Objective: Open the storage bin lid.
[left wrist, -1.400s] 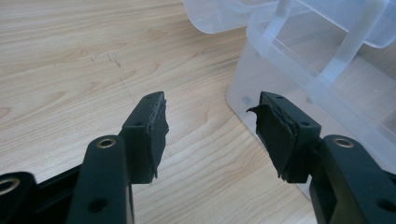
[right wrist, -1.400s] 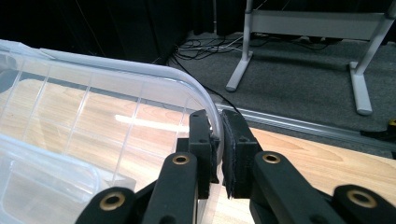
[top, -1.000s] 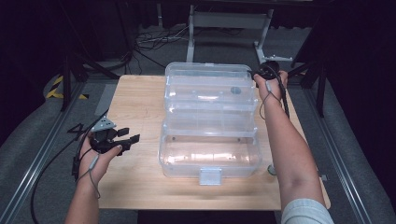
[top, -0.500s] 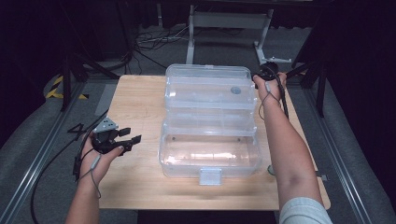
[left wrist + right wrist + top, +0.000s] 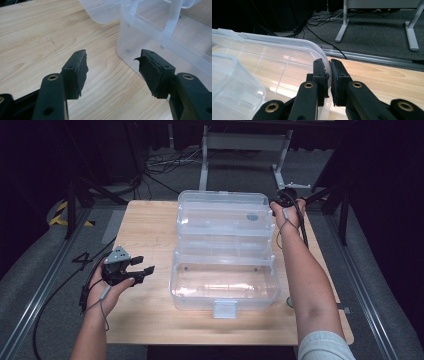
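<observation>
A: What differs from a second ago? We see the left hand-held gripper (image 5: 112, 66) in the same spot over the table (image 5: 150, 235), jaws spread and just opening wider, nothing between them.

B: And the right hand-held gripper (image 5: 329, 72) hasn't shifted, pressed together on the rim of the clear lid (image 5: 287, 57) of the open plastic box (image 5: 225, 280) mid-table.

A: Hard to make out?

B: The dark spot inside the lid; we can't identify it.

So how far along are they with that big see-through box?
Done: the clear box already stands open, trays stepped back. In hand: the right claw pinches the lid's rim at the far corner. Left: the left claw hangs open over the table, holding nothing.
</observation>
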A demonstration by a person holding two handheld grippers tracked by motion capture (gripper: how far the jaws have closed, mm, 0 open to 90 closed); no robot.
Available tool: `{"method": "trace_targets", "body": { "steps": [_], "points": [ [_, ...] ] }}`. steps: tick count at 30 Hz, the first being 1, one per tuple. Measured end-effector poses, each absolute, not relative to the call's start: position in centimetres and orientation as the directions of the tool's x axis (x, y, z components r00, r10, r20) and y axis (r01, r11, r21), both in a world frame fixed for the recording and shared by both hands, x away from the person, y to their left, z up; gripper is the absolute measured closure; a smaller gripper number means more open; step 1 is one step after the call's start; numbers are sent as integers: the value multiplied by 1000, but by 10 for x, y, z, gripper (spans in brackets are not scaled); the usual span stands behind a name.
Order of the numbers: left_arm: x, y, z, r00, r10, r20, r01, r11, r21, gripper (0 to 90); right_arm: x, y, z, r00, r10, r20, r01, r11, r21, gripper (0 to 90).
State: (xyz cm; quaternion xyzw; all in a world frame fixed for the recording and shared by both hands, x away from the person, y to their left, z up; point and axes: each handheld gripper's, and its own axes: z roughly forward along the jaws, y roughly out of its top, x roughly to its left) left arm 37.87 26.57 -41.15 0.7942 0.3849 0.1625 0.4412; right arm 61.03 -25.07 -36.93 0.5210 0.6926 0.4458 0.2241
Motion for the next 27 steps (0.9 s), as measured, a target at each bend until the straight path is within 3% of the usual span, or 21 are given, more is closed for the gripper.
{"method": "trace_targets", "body": {
  "steps": [9,27],
  "points": [
    [379,266,-413,634,766,-109,525,-322,788,378,612,-250,-374,-349,925,150,530,63,846,836],
    [379,269,-413,628,771,-105,529,-325,784,372,616,-248,-386,-333,931,149,546,61,835,833]
  ]
}}
